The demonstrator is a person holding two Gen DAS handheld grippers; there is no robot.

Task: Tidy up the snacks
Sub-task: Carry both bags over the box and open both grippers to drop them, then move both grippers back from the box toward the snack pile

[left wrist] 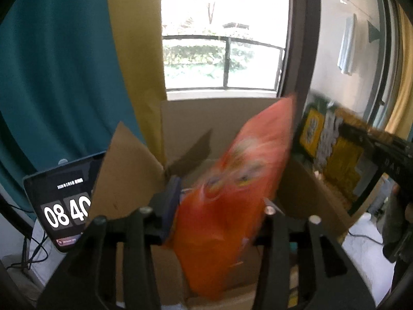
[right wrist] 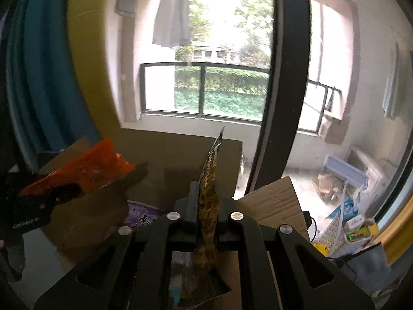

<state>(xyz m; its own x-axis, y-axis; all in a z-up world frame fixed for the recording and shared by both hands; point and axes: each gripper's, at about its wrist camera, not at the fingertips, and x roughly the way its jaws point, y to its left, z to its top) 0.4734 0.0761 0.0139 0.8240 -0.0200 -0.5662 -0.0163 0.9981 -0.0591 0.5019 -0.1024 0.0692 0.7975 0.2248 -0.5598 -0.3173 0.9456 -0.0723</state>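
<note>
An orange snack bag (left wrist: pixel 232 180) stands between the fingers of my left gripper (left wrist: pixel 219 206), over an open cardboard box (left wrist: pixel 196 118). The bag is smeared while the fingers are sharp, so it looks loose between parted jaws. My right gripper (right wrist: pixel 206 201) is shut on a thin yellow and dark snack bag (right wrist: pixel 210 170), held upright over the same box (right wrist: pixel 167 149). In the right wrist view the left gripper (right wrist: pixel 28 206) and the orange bag (right wrist: pixel 87 168) show at the left. The left wrist view shows the yellow bag (left wrist: pixel 335 149) at the right. A purple packet (right wrist: pixel 143 213) lies inside the box.
A tablet showing a clock (left wrist: pixel 62 204) leans left of the box, with cables (left wrist: pixel 31 253) below it. A teal curtain (left wrist: pixel 64 77) hangs behind. A dark window frame (right wrist: pixel 286 77) rises just past the box. Boxes and packets (right wrist: pixel 348 227) clutter the floor at the right.
</note>
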